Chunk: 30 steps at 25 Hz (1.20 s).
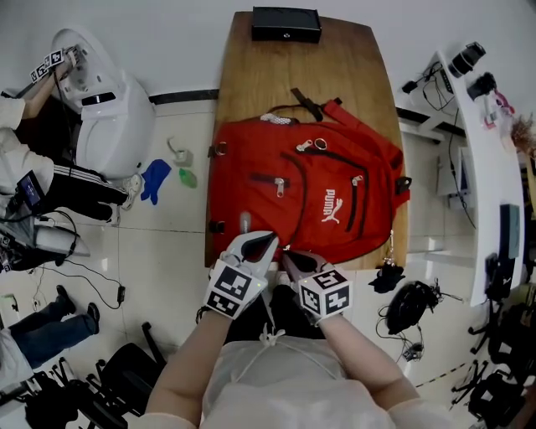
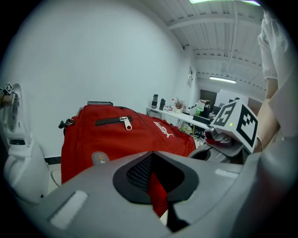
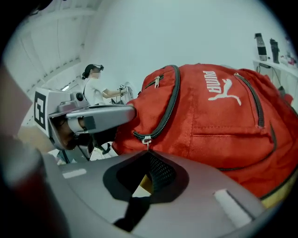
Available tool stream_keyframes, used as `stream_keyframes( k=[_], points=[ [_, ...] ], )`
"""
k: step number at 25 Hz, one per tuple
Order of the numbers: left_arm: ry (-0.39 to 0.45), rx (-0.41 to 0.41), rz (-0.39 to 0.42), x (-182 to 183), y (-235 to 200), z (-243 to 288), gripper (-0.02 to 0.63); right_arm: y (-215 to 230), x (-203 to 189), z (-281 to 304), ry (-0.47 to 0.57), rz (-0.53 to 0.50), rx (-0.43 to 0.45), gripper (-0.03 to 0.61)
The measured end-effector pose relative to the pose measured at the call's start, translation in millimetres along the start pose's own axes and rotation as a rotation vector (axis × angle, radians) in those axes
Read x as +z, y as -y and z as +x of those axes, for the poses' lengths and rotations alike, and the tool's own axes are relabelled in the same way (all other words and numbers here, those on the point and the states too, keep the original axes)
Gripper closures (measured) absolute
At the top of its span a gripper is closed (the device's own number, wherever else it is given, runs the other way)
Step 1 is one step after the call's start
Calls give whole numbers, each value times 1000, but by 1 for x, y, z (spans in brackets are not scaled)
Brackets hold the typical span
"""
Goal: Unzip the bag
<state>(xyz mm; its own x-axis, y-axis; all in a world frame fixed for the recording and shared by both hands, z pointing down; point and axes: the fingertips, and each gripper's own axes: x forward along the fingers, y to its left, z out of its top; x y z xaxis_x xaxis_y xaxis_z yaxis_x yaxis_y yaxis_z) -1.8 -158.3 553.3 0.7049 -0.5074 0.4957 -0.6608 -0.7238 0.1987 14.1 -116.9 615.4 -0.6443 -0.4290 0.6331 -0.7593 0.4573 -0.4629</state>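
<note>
A red backpack [image 1: 310, 193] lies flat on the wooden table [image 1: 251, 75], its front pockets facing up. Both grippers are at its near edge. My left gripper [image 1: 258, 245] is shut, and red fabric of the bag [image 2: 116, 139] shows pinched between its jaws [image 2: 153, 158]. My right gripper [image 1: 287, 258] sits close beside it, to the right. In the right gripper view the black zipper track curves down the bag [image 3: 223, 125] to a small metal zipper pull [image 3: 146, 139]. The pull's lower end goes into the shut jaws of my right gripper [image 3: 148, 152].
A black box [image 1: 286, 23] sits at the table's far end. A white machine [image 1: 105, 109] stands on the floor to the left, with a blue glove [image 1: 155, 178] near it. Black headphones [image 1: 410, 306] lie right of the table's near corner. A white desk [image 1: 469, 167] runs along the right.
</note>
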Motion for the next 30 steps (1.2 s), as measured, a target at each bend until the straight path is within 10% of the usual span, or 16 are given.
stream_keyframes(
  k=[17,30],
  points=[
    [-167,-93,-68,-19,16,25,607,25,17,-28,-275,-626,-62,569],
    [-268,-237,-132,-23,25,25,607,51,47,-39,-383,-792,-108,561]
  ],
)
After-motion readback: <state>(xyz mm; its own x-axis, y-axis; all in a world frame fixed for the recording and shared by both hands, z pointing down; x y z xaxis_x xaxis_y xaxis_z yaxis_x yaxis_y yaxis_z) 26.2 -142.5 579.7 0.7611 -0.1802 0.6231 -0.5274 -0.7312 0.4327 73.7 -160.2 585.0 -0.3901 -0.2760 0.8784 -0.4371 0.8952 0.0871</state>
